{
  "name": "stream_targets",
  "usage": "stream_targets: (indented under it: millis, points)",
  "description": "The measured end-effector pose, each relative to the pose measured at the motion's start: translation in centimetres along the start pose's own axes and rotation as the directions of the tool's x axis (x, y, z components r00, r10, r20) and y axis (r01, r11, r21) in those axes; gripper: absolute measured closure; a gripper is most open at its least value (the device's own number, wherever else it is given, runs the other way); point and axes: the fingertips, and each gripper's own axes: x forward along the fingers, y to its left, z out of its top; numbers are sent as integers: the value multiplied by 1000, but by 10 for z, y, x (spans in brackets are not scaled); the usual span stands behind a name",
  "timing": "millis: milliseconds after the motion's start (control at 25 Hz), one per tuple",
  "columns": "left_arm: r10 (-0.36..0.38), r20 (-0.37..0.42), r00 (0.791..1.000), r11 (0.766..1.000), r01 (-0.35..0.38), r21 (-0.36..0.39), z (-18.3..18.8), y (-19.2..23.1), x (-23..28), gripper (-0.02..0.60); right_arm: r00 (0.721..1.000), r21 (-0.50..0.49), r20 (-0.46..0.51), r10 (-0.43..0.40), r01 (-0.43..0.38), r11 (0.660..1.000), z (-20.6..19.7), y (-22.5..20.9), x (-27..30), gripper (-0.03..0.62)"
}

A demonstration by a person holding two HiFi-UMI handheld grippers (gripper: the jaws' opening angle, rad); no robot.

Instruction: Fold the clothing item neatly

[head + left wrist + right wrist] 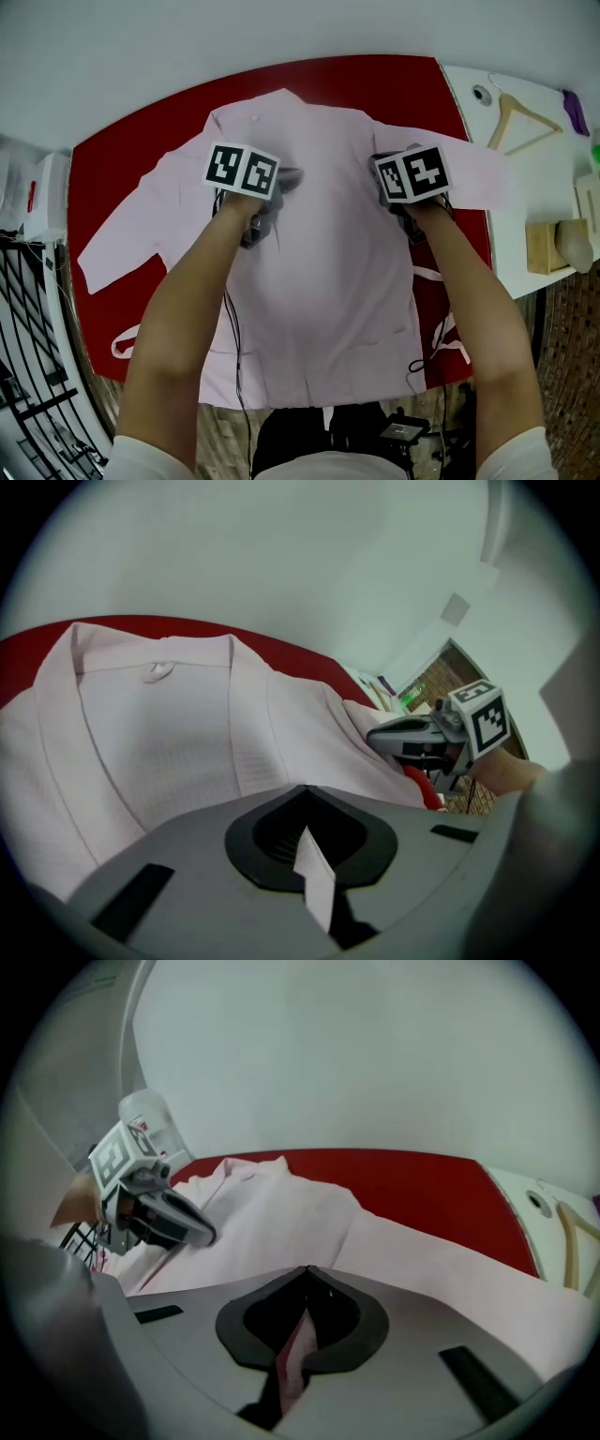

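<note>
A pale pink garment (pixel 319 281) lies spread on the red table (pixel 122 159), collar at the far side, sleeves out to either side. My left gripper (pixel 284 178) is shut over the chest left of the middle. In the left gripper view a strip of pale cloth sits pinched between the closed jaws of the left gripper (pixel 305 791), with the collar (pixel 155 667) beyond. My right gripper (pixel 382 174) is shut near the right shoulder. In its own view the right gripper (pixel 307 1271) has pink cloth pinched in its jaws, in front of the garment (pixel 281 1204).
A white counter (pixel 534 178) on the right carries a wooden hanger (pixel 520 117), a wooden block (pixel 548 246) and a purple item (pixel 574 111). Black railing (pixel 28 375) stands at the lower left. White tie straps (pixel 441 339) trail off the garment's near sides.
</note>
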Motion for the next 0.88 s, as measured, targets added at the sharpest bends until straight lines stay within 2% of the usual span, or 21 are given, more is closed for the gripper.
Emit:
stream_targets:
  millis: [80,200,280,440,720,880]
  points:
    - [-16,-28,999,1000,15,-6,1,0,1,577,999,-33,-43,22,-23,999,-3,1,11,583]
    - [-42,-54,998,999,42,-5,0,-1,0,577,998,-33,-21,52,-53,998,14,3,12,583]
    - [-53,-53,997,999,53,-8,0,-1,0,577,997,-29,-13,69,-70,997,26,5,17,583]
    - [-55,-41,998,998,54,-16,0,-1,-1,577,993,-31,-68,92,-95,995,25,5,36,583]
    - [-53,-43,998,998,52,-19,0,0,-2,577,997,33,-75,31,-29,999,24,-33,27,583]
    - [-42,-37,998,999,41,-13,0,-1,-1,577,997,-41,-64,-32,29,999,24,-34,26,583]
